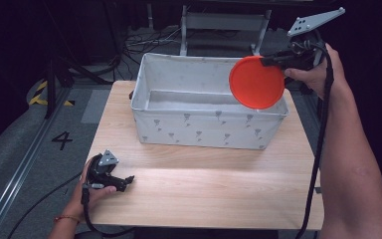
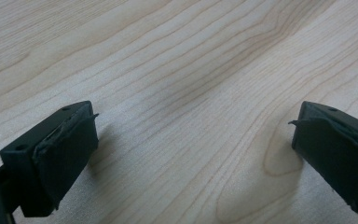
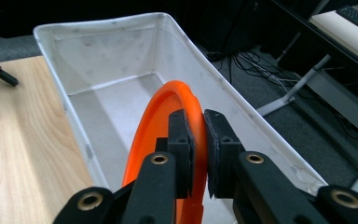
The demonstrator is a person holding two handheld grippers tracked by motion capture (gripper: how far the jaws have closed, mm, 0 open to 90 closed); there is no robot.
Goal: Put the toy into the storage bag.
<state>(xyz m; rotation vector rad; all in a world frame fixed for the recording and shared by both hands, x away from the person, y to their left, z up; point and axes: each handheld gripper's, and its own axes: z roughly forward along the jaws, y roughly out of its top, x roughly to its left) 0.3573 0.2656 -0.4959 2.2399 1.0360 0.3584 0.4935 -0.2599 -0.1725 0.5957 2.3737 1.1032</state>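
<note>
Orange plate (image 1: 256, 82) pinched on edge in right tongs (image 3: 198, 140) above the seemingly empty white bin (image 1: 199, 130); left tongs (image 2: 191, 154) spread, low over bench (image 1: 204, 189).

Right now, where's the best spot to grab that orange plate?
By its rim. The orange plate is thin and flat and hangs on edge over the white bin, so jaws can close on the rim, one on each face. The right gripper holds it that way, coming in from the plate's upper right edge.

The orange plate (image 3: 158, 140) runs off the right gripper view's bottom edge. The jaws hide part of its rim. The white bin (image 1: 199, 132) hides the table behind it.
</note>
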